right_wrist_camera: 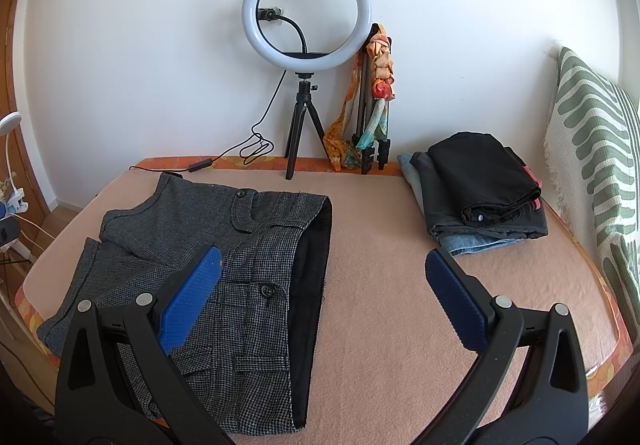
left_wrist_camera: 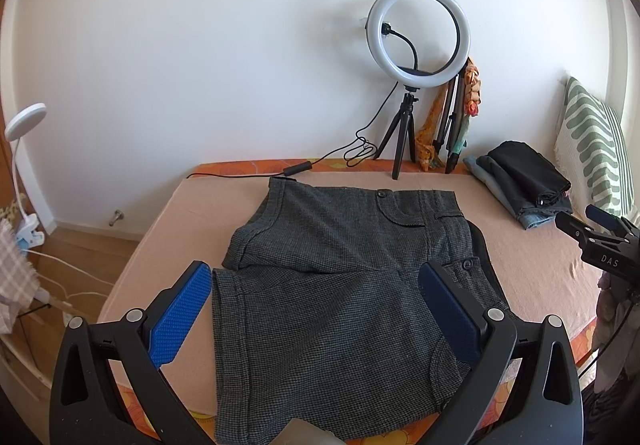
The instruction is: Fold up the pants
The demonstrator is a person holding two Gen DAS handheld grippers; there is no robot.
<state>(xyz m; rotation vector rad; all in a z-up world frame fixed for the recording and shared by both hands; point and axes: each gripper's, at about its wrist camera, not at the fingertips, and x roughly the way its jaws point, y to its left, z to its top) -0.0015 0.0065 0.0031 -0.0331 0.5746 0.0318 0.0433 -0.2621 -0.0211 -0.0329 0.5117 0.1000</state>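
Grey houndstooth pants (left_wrist_camera: 336,277) lie flat on the bed's peach blanket (left_wrist_camera: 192,213), folded into a stack of two layers. Waistband end with its button (left_wrist_camera: 381,193) points toward the ring light (left_wrist_camera: 418,35); black lining shows along the edge away from the white clip lamp (left_wrist_camera: 20,137).

Left gripper (left_wrist_camera: 316,309) hovers above the near part of the pants, jaws spread wide, nothing between the blue pads (left_wrist_camera: 180,321). One pad sits over blanket just off the pants' edge, the other over the fabric near a second button (left_wrist_camera: 466,264).

Right gripper (right_wrist_camera: 324,301) is also wide apart and empty; its pad on the pants side (right_wrist_camera: 188,299) is over the pocket area, the other over bare blanket. Cannot tell if either gripper touches the cloth (looks like neither does).

Beside the ring light: a second folded tripod with a patterned scarf (right_wrist_camera: 380,85) draped on it. Further from the pants, a pile of folded clothes (right_wrist_camera: 480,189), black on top, denim underneath, then a green-striped cushion (right_wrist_camera: 592,149) against the wall.
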